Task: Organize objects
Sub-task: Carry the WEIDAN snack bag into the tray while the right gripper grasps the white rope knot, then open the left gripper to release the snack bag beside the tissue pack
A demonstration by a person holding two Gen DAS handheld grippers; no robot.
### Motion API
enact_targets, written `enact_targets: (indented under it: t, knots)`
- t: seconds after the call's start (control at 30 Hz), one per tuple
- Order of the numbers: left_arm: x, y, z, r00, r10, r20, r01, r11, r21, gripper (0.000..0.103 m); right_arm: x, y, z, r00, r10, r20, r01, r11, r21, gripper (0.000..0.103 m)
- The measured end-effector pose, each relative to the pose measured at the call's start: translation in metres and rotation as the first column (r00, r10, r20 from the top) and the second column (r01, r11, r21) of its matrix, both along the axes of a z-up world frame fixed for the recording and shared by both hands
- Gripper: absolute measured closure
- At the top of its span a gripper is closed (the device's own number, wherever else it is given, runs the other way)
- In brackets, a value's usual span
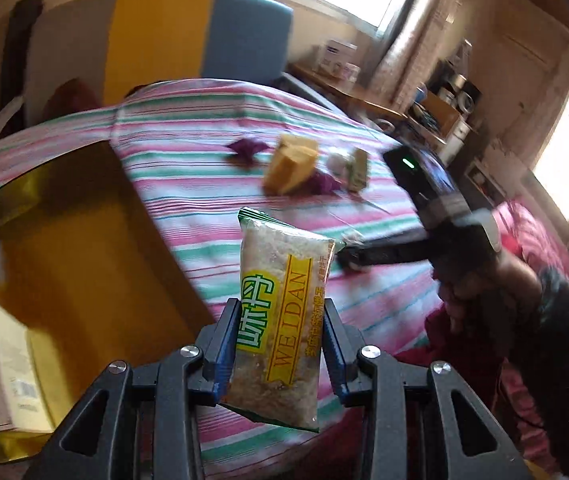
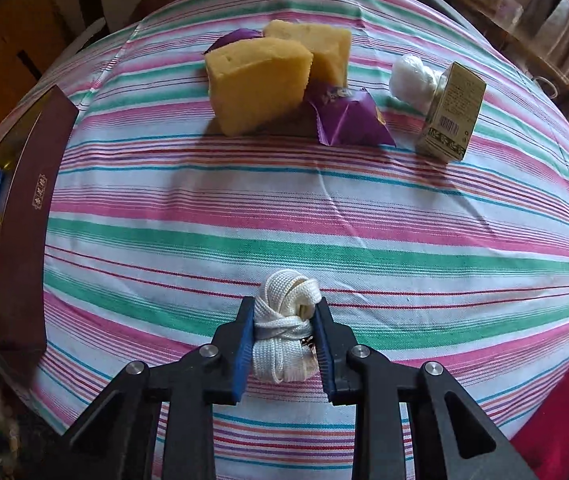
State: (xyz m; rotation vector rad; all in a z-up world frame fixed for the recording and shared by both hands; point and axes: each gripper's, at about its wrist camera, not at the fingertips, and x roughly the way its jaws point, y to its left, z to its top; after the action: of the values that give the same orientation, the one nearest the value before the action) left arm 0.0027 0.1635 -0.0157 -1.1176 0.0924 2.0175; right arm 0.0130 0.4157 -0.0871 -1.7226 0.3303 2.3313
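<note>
- Gold-lined box (image 1: pixel 84 240), left on the striped bed (image 2: pixel 324 208): destination, probably.
- Snack packet (image 1: pixel 280 312): left gripper (image 1: pixel 282 336) jaws grasping it above the bed; carry over the box before releasing.
- White strap bundle (image 2: pixel 286 328): right gripper (image 2: pixel 286 344) jaws clenched around it; lift straight.

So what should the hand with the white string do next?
Probably lift it. The right gripper has its jaws shut on the bundle of white string, which seems to rest on the striped cloth. The box with other things inside sits to the left, so carry it there.
</note>
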Motion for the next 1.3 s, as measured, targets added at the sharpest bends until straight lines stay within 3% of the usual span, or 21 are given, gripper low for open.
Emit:
enact_targets:
  t: [0.17,0.3,0.37,0.57,0.8,0.9,1.13,1.3]
  knots:
    - [-0.058,-0.052,0.004,0.982,0.185,0.043,-0.184,0.982,-0.027,0.065,0.000,-0.002,-0.001,1.000,0.015,-0.010,-0.015,1.000,0.008,0.075]
    - [-0.099,-0.085,0.004,0.951,0.309,0.031,-0.306,0.949,-0.076,0.065,-0.001,-0.004,0.003,0.999,0.026,-0.025,-0.025,1.000,0.006,0.075]
    - [-0.123,-0.095,-0.001,0.934,0.352,0.066,-0.346,0.934,-0.092,0.065,-0.002,-0.005,0.003,0.999,0.035,-0.030,-0.035,0.999,0.011,0.075]
    - [-0.189,-0.116,-0.035,0.844,0.487,0.223,-0.474,0.873,-0.113,0.065,0.000,-0.008,0.005,0.998,0.045,-0.039,-0.045,0.999,0.007,0.075]
    - [-0.228,-0.123,-0.070,0.760,0.593,0.267,-0.562,0.805,-0.188,0.065,0.011,-0.004,0.009,0.998,0.051,-0.047,-0.052,0.999,-0.007,0.075]
    - [-0.235,-0.122,-0.069,0.758,0.617,0.212,-0.582,0.786,-0.207,0.064,0.010,-0.004,0.008,0.998,0.048,-0.048,-0.049,0.999,-0.014,0.075]
    - [-0.232,-0.130,-0.062,0.746,0.631,0.214,-0.596,0.775,-0.208,0.058,0.009,-0.005,0.008,0.998,0.048,-0.048,-0.048,0.999,-0.015,0.074]
    - [-0.207,-0.134,-0.034,0.791,0.598,0.133,-0.576,0.800,-0.168,0.058,0.009,-0.005,0.008,0.998,0.050,-0.049,-0.051,0.999,-0.008,0.074]
